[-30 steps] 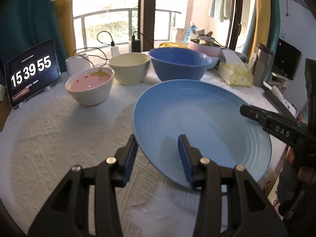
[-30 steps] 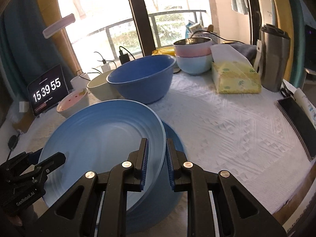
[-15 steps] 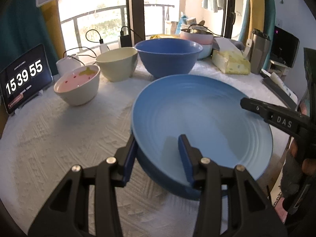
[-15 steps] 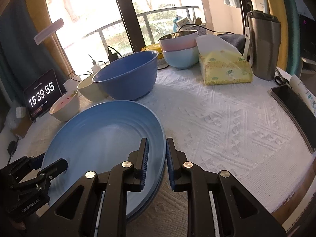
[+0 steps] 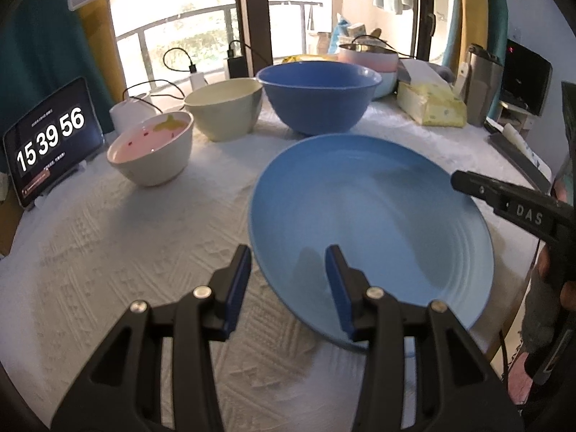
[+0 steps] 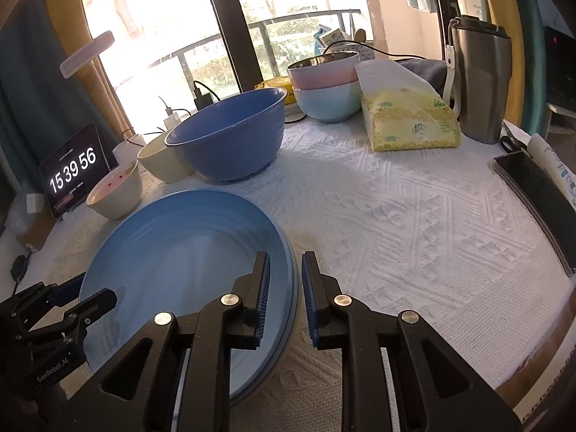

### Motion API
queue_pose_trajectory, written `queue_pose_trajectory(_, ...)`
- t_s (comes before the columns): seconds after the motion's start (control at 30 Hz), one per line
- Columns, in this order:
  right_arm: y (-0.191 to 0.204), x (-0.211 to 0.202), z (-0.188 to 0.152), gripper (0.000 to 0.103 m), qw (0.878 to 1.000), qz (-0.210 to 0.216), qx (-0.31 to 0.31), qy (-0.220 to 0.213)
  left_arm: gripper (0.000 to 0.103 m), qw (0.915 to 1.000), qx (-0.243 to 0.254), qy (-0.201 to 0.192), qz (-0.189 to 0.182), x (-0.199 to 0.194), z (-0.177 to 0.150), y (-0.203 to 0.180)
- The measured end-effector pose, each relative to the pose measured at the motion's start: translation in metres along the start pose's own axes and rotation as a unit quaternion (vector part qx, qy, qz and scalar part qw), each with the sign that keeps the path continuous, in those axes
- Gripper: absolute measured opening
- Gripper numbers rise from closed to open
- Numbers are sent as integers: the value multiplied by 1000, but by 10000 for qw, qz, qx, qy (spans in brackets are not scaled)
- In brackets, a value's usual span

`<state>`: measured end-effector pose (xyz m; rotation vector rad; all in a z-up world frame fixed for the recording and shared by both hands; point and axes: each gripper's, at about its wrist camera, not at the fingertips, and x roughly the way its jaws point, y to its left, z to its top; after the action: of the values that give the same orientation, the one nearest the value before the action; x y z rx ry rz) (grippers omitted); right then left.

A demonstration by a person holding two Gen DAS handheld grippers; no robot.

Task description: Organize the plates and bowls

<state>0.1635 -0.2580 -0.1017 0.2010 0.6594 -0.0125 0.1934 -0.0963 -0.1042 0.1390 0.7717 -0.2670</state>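
Note:
A light blue plate (image 5: 370,223) lies stacked on another blue plate, whose rim shows under it (image 6: 288,306), on the white tablecloth. My left gripper (image 5: 288,284) is open, its jaws straddling the plate's near left rim without touching it. My right gripper (image 6: 286,298) is open a little, its jaws either side of the plates' right rim; it also shows in the left wrist view (image 5: 504,201). A large blue bowl (image 5: 318,95), a cream bowl (image 5: 223,108) and a white bowl with a pink inside (image 5: 151,147) stand behind the plates.
Stacked pink and pale blue bowls (image 6: 325,82), a yellow tissue pack (image 6: 406,118) and a steel tumbler (image 6: 480,82) stand at the back right. A clock tablet (image 5: 50,140) stands at the left. A black phone (image 6: 536,201) lies near the right table edge.
The right gripper lowered the top plate onto the lower plate and opened, letting go of its rim. The left gripper's jaws stayed open beside the plate.

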Motion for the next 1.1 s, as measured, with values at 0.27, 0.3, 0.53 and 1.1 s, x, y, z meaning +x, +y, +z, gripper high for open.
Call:
queue_pose_trajectory(0.27,-1,1,0,20,10000,0,40,25,47,9989,-438,-86,109,-3,1,22)
queue_pose_trajectory(0.3,-1,1,0,21,10000,5,55,31,47,9987,-473,-121,114,-3,2,23)
queue_pose_trajectory(0.53,-5,-5,1,35,9999,40,158,-15,47,9988,-456,-20,188,16,4,22)
queue_pose_trajectory(1.1,-11,-8,0,54,9992,205,329,-55,47,9973,-660,149,-277,20,4,19)
